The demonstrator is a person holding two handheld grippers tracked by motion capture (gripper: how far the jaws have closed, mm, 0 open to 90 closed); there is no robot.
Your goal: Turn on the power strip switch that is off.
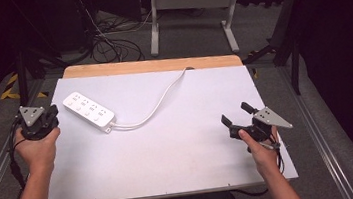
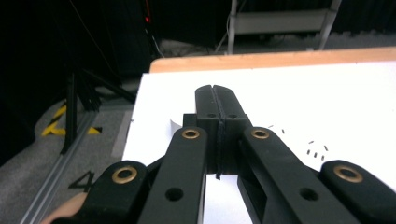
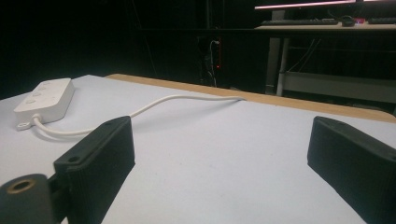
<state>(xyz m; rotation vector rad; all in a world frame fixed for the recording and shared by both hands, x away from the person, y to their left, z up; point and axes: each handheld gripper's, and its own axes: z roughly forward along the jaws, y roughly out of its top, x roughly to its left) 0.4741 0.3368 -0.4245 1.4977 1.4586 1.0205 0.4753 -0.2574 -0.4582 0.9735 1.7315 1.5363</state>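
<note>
Nearby, the white power strip [image 1: 88, 110] lies flat on the white tabletop [image 1: 179, 144], toward its far left, cord [image 1: 157, 103] trailing to the far edge; the left gripper [image 1: 51, 115] hovers just beside it, jaws pressed together on nothing; the right gripper [image 1: 236, 114], well apart at the right, has jaws spread wide.

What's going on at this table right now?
A person sits at a white table with a two-jaw gripper in each hand. The left gripper is at the table's left edge, jaws shut on nothing, close to a white power strip whose cable runs off the far edge. The right gripper is over the right side, jaws open and empty, facing toward the strip. Nothing is touching the strip yet.
</note>
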